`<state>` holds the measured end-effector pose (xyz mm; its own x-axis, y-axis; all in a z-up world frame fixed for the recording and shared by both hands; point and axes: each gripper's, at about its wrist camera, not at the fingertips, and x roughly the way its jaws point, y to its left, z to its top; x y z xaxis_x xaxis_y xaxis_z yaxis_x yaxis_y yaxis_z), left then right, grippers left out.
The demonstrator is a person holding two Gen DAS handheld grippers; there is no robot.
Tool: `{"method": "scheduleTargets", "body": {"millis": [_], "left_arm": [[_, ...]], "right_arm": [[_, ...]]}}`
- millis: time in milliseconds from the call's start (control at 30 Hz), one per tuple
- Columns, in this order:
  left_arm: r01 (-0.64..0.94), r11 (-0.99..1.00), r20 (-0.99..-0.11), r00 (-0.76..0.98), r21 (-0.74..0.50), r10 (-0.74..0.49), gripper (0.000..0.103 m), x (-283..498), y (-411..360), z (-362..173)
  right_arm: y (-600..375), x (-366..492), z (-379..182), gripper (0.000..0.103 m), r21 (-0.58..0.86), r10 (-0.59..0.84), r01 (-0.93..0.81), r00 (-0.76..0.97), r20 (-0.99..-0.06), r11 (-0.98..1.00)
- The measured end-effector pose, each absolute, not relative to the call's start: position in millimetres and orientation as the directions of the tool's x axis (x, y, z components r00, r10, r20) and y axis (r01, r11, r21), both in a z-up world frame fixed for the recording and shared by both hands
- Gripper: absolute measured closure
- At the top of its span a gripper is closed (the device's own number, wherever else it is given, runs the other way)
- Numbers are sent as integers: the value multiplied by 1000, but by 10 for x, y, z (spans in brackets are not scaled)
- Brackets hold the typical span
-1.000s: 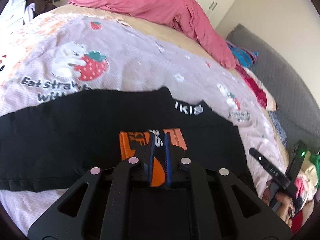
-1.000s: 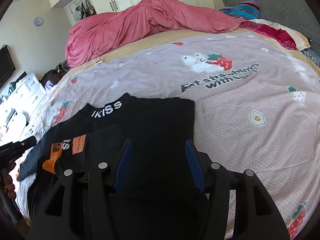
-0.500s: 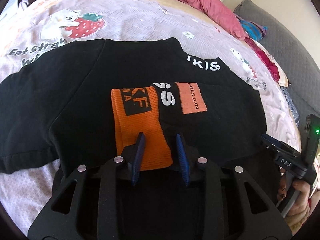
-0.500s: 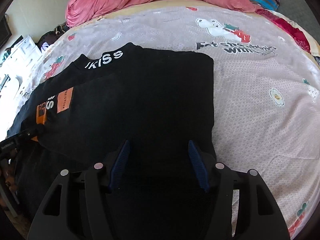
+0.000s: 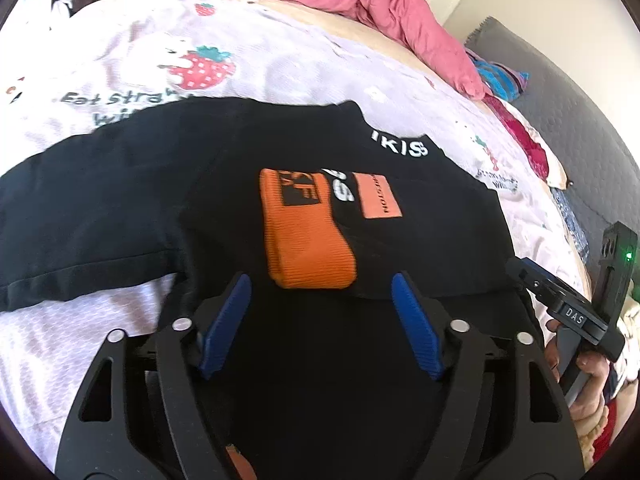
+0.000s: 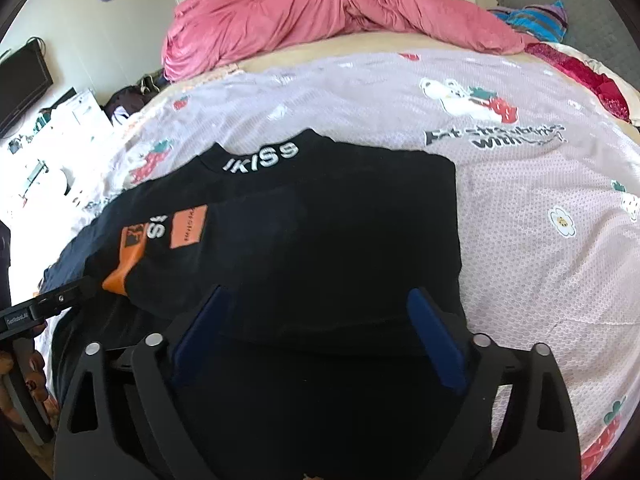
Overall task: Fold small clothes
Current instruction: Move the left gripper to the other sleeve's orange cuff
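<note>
Item: black top [image 5: 168, 184], white collar lettering, orange cuff [image 5: 308, 248] folded over its chest, flat on the bed's strawberry-print sheet [image 6: 520, 216]. Left gripper [image 5: 320, 300]: jaws just spread, released, nothing between. Right gripper [image 6: 320, 312]: jaws just widened, released, above the black fabric.

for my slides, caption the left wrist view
Open left gripper above a black shirt, its orange cuff folded across the chest.
</note>
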<state>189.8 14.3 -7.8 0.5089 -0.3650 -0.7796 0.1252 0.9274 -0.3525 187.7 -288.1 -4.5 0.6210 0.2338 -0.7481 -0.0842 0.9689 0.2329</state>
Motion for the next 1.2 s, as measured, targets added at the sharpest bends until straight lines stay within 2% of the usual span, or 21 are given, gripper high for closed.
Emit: {"method": "scheduleTargets", "body": {"millis": [67,200,400,933,1200], "left_arm": [[111,928,-769,529,-355,-358,21,1859,218,-32],[83,940,-761,566,-331,-318,10,1782,340,42],[47,946,-749,599,-321,-284,9,1682,515,117],[-98,911,-708,663,-401,-241,9,1535,1149,247],[-174,903,-719,671,-394,-184,9,1495,1419,246]], "right_arm": [[-2847,1873,-29,7,244,251,-99,625,-739,965],[-2763,1847,3,7,233,259,-127,643,-721,964],[-2665,1821,35,6,231,267,-143,653,-709,962],[-2125,1717,201,5,219,338,-260,652,-679,941],[-1814,1699,243,5,223,379,-314,633,-675,923]]}}
